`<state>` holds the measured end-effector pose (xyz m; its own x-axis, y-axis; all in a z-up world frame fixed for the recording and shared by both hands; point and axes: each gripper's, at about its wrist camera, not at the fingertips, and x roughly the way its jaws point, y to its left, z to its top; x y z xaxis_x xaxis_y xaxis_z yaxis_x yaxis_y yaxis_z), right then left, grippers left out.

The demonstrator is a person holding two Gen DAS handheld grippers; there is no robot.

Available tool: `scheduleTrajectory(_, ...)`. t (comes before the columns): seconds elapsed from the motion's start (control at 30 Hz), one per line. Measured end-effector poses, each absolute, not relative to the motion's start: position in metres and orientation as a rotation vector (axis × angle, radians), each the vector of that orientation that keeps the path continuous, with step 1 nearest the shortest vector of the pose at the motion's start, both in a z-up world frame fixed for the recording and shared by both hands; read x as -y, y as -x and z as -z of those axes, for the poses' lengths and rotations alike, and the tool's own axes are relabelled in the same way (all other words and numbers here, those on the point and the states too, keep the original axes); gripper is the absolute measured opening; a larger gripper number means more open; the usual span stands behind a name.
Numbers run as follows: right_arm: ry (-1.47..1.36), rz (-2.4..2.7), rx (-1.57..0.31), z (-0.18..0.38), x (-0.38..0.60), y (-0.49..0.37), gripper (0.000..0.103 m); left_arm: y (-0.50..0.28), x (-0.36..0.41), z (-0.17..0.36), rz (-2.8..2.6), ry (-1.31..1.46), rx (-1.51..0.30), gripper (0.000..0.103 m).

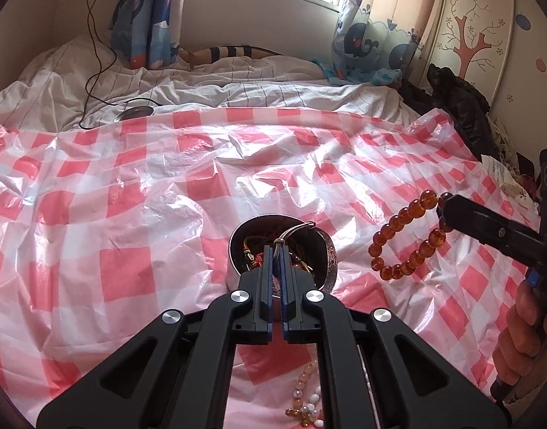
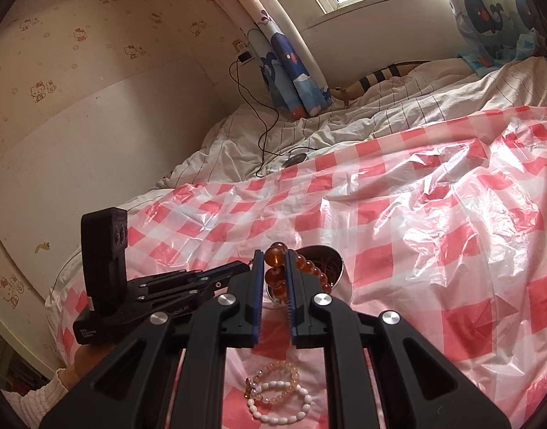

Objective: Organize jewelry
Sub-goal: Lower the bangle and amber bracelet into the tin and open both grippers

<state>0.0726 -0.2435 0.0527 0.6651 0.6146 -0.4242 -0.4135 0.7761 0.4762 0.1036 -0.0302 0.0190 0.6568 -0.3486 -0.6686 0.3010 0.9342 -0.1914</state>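
A small metal bowl with tangled jewelry inside sits on the red-and-white checked plastic sheet; it also shows in the right wrist view. My left gripper is shut on a thin silver bangle over the bowl. My right gripper is shut on an amber bead bracelet, held in the air beside the bowl; the bracelet hangs from that gripper in the left wrist view. A white bead bracelet and a pale pink bead bracelet lie on the sheet below.
The checked plastic sheet covers a bed with a white striped duvet. A black cable and a round charger lie at the back left. Dark clothes pile up at the right. Curtains and a window stand behind.
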Motion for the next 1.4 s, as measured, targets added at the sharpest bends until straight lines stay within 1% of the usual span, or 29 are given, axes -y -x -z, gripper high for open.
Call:
scheduleTrajectory(0.33, -0.352, -0.617, -0.596, -0.059, 0.232, -0.097, 0.012, -0.133, 0.036, -0.006, 0.372, 0.096, -0.798, 0.003)
scheduleTrajectory(0.7, -0.36, -0.614, -0.639, -0.039, 0.227, -0.116, 0.012, -0.148, 0.042, 0.019, 0.379, 0.097, -0.851, 0.003)
scheduleTrajectory(1.13, -0.359, -0.602, -0.663, -0.027, 0.225, -0.123, 0.012, -0.152, 0.048, 0.033, 0.381, 0.069, -0.9, 0.004)
scheduleTrajectory(1.27, -0.358, -0.591, -0.665, -0.024, 0.224, -0.125, 0.012, -0.151, 0.047, 0.031, 0.378, 0.069, -0.901, 0.01)
scheduleTrajectory(1.33, -0.345, -0.578, -0.66, -0.024, 0.223, -0.126, 0.012, -0.15, 0.043, 0.027, 0.367, 0.076, -0.89, 0.023)
scheduleTrajectory(1.4, -0.326, -0.564, -0.657, -0.023, 0.22, -0.126, 0.012, -0.149, 0.035, 0.021, 0.36, 0.096, -0.872, 0.027)
